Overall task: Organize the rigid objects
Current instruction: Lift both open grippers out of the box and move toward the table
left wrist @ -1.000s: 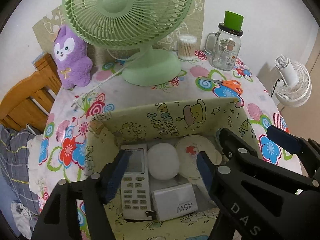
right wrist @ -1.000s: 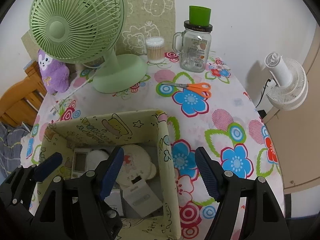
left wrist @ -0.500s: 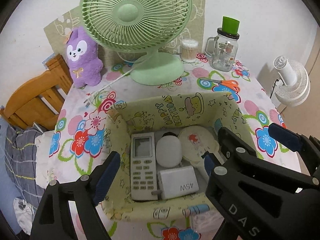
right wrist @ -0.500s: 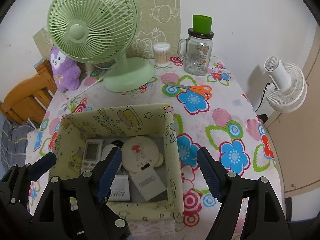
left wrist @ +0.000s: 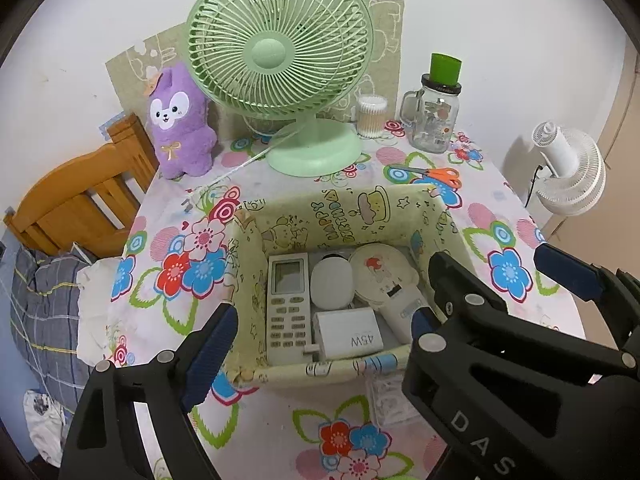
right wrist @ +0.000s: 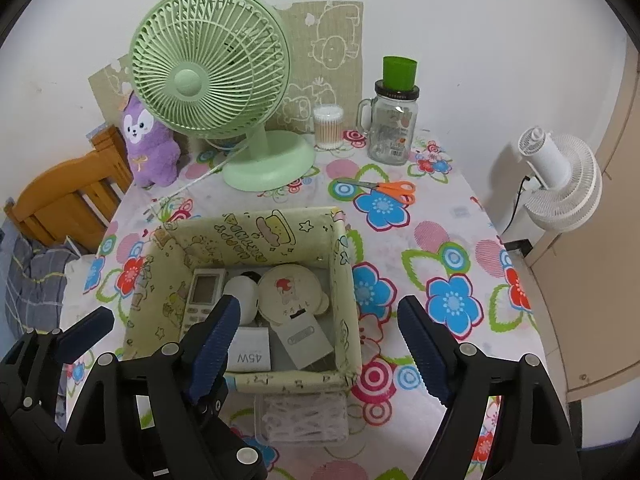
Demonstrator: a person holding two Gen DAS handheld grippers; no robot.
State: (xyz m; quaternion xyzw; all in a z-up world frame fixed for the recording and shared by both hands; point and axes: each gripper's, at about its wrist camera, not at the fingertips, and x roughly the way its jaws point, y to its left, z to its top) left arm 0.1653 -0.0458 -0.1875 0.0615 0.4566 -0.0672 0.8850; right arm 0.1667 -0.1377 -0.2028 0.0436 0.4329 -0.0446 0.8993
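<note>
Box (left wrist: pixel 344 216) with four items, two fans.

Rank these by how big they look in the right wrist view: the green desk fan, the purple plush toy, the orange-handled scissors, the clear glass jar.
1. Green desk fan, clearly largest.
2. Purple plush toy and clear glass jar with its green cup: look alike, not ranked.
3. Orange-handled scissors, smallest.
</note>
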